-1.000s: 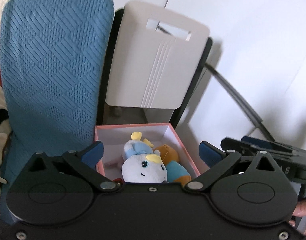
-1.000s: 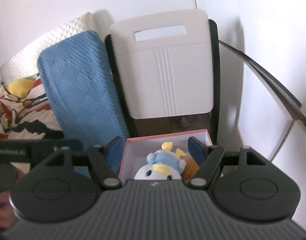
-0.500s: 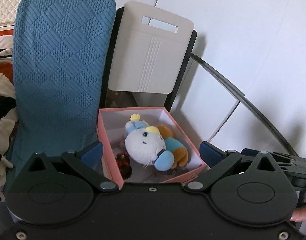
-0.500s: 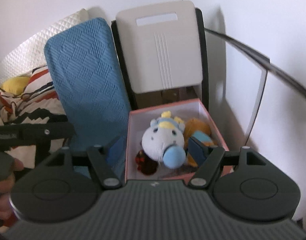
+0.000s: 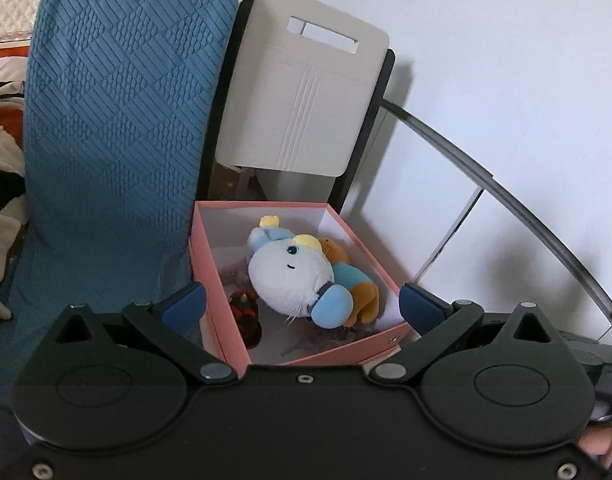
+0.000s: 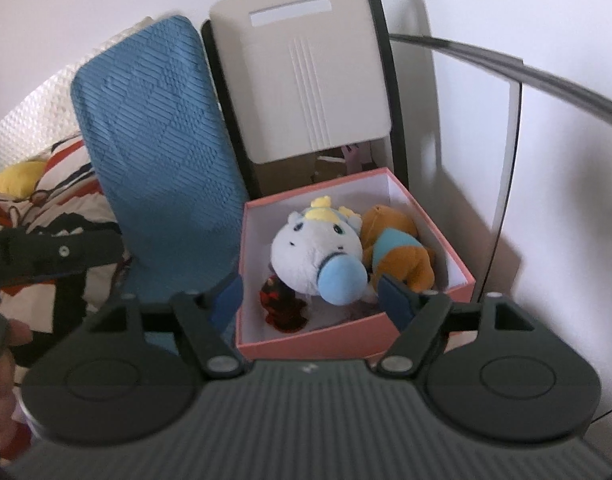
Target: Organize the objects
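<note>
A pink box [image 5: 210, 264] [image 6: 314, 344] stands open with plush toys inside. A white plush with a blue snout [image 5: 288, 272] [image 6: 314, 256] lies on top, an orange plush in a blue shirt [image 5: 358, 280] [image 6: 402, 248] beside it, and a small dark red toy [image 5: 248, 316] [image 6: 280, 304] sits at the box's near left. My left gripper [image 5: 302, 304] hangs open just before the box, its blue pads wider than the box. My right gripper [image 6: 314, 300] is open too, its jaws opening, nothing pressed between them.
A blue textured cushion [image 5: 114, 128] [image 6: 158, 160] leans left of the box. A beige folding chair back [image 5: 306, 104] [image 6: 306, 68] stands behind it. White wall and a dark curved rail [image 5: 506, 200] are at right. Patterned bedding [image 6: 38, 204] lies far left.
Both grippers have come down and closer to the pink box, so more of its inside shows. The right gripper's fingers have spread wider.
</note>
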Tool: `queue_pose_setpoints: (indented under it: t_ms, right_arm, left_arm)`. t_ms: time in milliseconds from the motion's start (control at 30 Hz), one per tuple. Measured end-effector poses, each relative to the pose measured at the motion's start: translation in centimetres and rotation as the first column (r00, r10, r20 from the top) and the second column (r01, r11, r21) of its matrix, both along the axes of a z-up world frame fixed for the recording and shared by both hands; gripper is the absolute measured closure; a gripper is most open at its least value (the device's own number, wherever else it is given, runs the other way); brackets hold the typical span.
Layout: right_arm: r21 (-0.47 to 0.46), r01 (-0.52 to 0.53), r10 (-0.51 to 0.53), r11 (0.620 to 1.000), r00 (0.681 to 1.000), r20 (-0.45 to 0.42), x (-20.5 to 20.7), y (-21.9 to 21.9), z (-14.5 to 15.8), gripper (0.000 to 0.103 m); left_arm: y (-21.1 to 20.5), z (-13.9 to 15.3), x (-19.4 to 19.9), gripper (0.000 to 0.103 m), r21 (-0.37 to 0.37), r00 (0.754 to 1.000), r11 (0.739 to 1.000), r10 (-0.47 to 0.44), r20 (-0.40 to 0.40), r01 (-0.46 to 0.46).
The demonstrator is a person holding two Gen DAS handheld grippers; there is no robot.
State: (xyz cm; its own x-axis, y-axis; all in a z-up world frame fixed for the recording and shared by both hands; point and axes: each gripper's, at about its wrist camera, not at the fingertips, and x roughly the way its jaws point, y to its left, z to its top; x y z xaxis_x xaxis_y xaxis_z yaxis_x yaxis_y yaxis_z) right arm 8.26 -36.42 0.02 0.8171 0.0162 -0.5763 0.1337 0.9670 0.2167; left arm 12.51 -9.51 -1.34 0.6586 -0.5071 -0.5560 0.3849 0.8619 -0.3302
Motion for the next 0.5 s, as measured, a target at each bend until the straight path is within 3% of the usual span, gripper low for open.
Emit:
queue_pose_setpoints:
  t_ms: [233,500]
  right_arm:
    - [0.025,0.002,-0.001,1.000,1.000,-0.022,0.7,-0.7,-2.5,0.017]
    - [0.014,-0.005,0.005,1.000,0.999,-0.037,1.4,-0.5,-3.3,0.017]
  left_arm:
    - [-0.1,-1.3,0.8,0.001,-0.017,0.999,0.999,0.036,-0.005,-0.036]
    - [-0.2,-2.0,1.3,0.001,-0.026,0.998,0.998,0.048,-0.029,-0.049]
